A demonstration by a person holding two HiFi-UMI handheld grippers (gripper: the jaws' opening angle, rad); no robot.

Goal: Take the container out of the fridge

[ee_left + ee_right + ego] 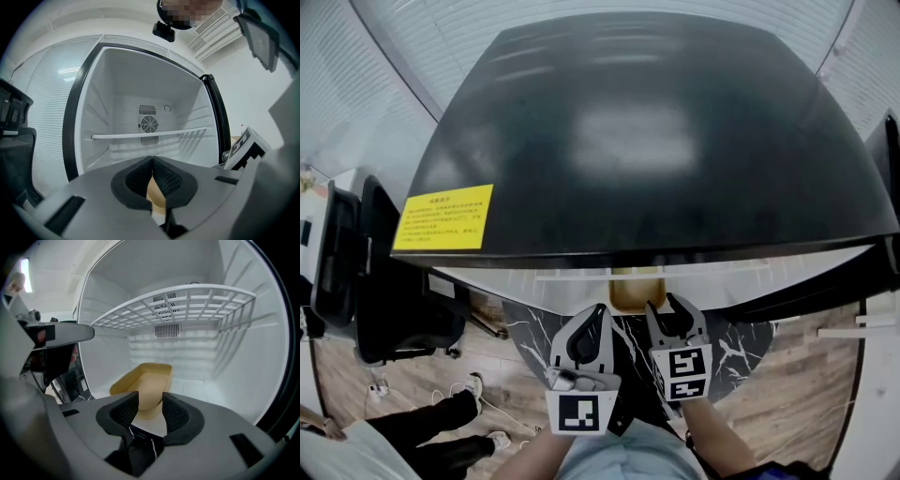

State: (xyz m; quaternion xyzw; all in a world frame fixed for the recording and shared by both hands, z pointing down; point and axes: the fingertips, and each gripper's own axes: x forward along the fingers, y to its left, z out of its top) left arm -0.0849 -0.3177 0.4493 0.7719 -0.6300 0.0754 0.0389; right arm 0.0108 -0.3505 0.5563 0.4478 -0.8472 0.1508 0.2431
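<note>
A black office chair stands at the left on the wooden floor, near a dark marbled mat. At the near left, a person's dark-trousered legs and white shoes show beside white cables. White blinds line the far wall.

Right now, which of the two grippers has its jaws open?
The right gripper: its jaws stand apart, pointing at the yellow container. The left gripper has jaws touching at the tips.
</note>
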